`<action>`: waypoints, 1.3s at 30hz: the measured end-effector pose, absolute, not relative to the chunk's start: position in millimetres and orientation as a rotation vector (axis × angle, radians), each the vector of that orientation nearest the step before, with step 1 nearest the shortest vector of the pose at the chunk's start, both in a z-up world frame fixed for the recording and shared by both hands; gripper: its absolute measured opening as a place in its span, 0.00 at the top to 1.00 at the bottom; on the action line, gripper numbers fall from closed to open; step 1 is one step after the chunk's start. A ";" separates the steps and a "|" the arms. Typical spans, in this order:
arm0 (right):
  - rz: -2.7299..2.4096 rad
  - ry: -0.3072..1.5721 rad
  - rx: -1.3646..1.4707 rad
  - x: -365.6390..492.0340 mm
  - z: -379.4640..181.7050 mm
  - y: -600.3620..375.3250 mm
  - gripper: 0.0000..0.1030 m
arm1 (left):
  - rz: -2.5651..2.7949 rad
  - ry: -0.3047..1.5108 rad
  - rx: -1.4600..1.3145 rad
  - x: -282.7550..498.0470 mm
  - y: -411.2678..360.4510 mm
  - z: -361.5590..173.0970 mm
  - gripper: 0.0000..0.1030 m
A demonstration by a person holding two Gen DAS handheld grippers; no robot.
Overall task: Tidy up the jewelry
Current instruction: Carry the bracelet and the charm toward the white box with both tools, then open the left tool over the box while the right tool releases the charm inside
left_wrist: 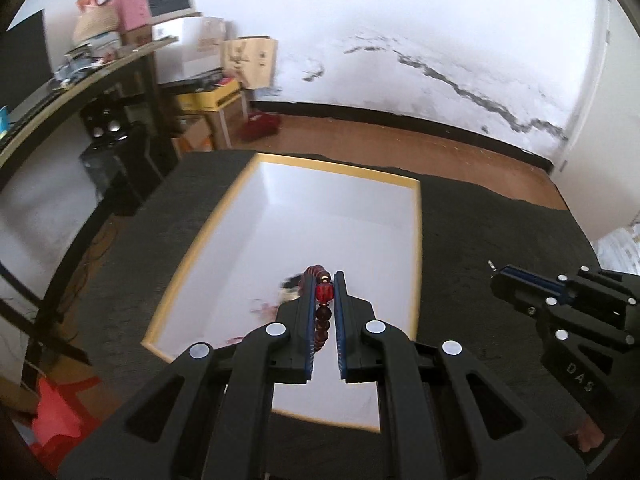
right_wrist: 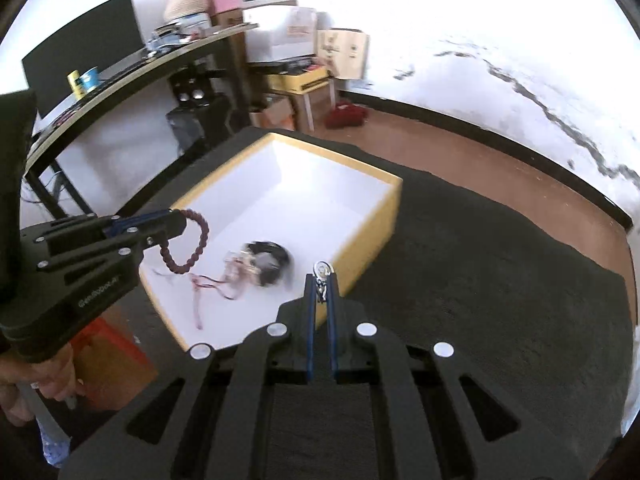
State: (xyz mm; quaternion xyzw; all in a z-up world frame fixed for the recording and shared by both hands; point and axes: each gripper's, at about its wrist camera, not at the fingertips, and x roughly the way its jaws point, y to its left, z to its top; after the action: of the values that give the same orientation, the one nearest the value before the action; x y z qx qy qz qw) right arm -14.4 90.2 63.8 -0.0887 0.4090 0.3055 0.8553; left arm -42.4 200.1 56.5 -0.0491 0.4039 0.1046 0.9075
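Left gripper (left_wrist: 324, 280) w/ bracelet (left_wrist: 323, 308) between fingers

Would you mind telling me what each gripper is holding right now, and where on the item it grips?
The left gripper pinches the dark red bead bracelet across one stretch of beads. The right gripper clamps a small silver piece at its fingertips.

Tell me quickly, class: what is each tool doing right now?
Left tool: closed on a dark red bead bracelet, over the white tray.
Right tool: closed on a small silver jewelry piece.
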 end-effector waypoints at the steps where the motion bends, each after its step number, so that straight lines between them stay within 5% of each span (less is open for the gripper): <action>1: 0.656 0.861 -0.192 -15.9 65.9 100.8 0.94 | 0.228 0.830 -0.104 -45.8 206.2 60.4 0.92; 15: 0.716 0.882 -0.195 -8.8 66.3 153.1 0.94 | 0.352 0.886 -0.158 -57.9 267.3 36.7 0.92; 39: 0.706 0.893 -0.169 5.0 58.3 152.6 0.94 | 0.378 0.978 -0.143 -26.5 266.4 -10.0 0.92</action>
State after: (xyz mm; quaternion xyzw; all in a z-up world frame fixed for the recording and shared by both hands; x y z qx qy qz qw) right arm 5.0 152.6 58.3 -0.0797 0.4225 0.3337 0.8389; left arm -26.5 266.4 -10.0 -0.0680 0.4666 0.1802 0.8632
